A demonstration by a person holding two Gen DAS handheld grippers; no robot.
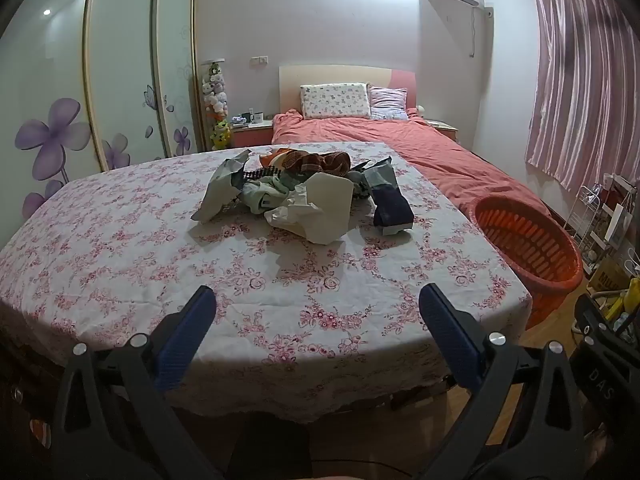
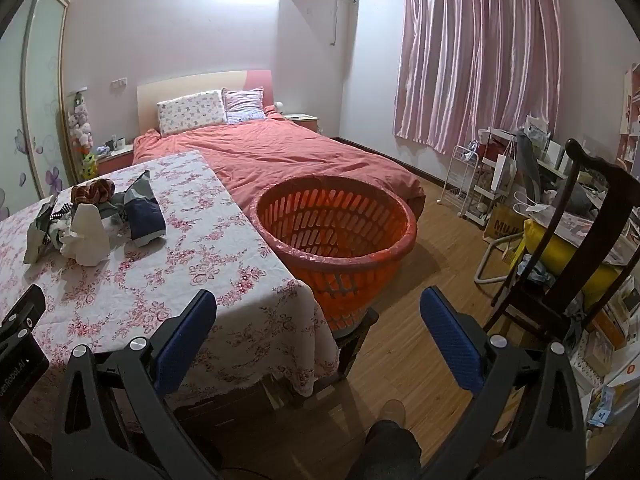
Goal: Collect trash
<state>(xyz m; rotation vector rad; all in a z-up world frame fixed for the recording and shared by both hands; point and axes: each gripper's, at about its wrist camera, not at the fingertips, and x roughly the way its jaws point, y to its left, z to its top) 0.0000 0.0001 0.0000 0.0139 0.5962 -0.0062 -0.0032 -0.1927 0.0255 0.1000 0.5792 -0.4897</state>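
At the bottom of the left wrist view the left tool point(image 1: 316, 300) stands wide, nothing between its blue pads, hovering over the near edge of the tabletop point(image 1: 120, 248) with its pink floral cloth. In the right wrist view the right tool point(image 2: 318, 306) is equally wide and empty, low in the frame over the tabletop's corner and the wood floor point(image 2: 432, 280).

The trash pile point(image 1: 292, 192) sits at centre frame in the left view, well apart from both tools, toward the tabletop's far half. It looks light and soft throughout. The crumpled white paper point(image 1: 296, 212) at the pile's near side should crush easily and can be pinched at any raised fold. The dark blue pouch point(image 1: 390, 204) at the right of the pile looks limp and possibly slick, so a grip across its narrow middle seems best. The grey wrapper point(image 1: 224, 188) on the left offers an upturned edge. A brown knitted cloth point(image 1: 320, 162) lies behind.

The orange basket point(image 2: 336, 232), just beside the tabletop's right edge, appears empty and is the likely destination. The bare cloth between tools and pile holds no obstacle. Farther back lies the bed point(image 2: 280, 156); a dark chair point(image 2: 560, 260) stands at the right.
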